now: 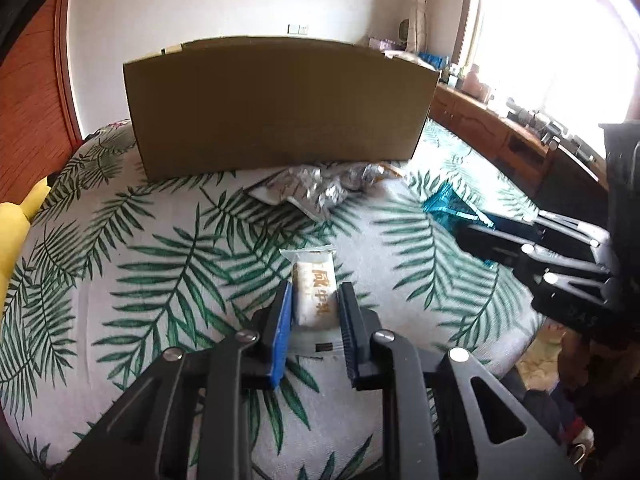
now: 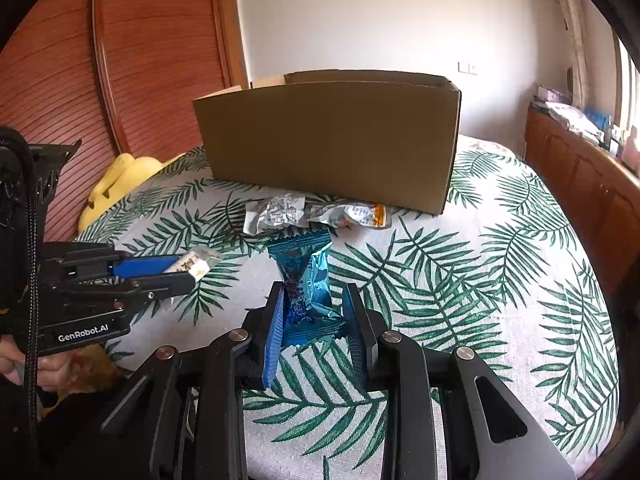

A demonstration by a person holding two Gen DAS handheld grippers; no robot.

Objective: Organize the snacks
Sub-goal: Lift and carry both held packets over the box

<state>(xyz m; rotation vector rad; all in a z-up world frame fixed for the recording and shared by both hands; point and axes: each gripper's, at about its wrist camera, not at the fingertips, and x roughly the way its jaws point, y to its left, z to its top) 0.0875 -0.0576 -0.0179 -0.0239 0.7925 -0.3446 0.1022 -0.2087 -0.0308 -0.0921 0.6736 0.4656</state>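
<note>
I hold the left gripper (image 1: 314, 304) closed across the middle of a light, stiff white wrapped snack bar (image 1: 314, 294), the right gripper (image 2: 314, 308) clamped mid-body on a crinkly, slippery blue foil snack packet (image 2: 306, 280), both ahead of the fingers, short of the brown cardboard box (image 2: 332, 140).

I'm seeing the cardboard box (image 2: 332, 140) sitting at the back of the bed (image 2: 480, 280) — two snack packets (image 2: 312, 214) lying just before it, the plush toy (image 2: 116, 184) lying off left.
</note>
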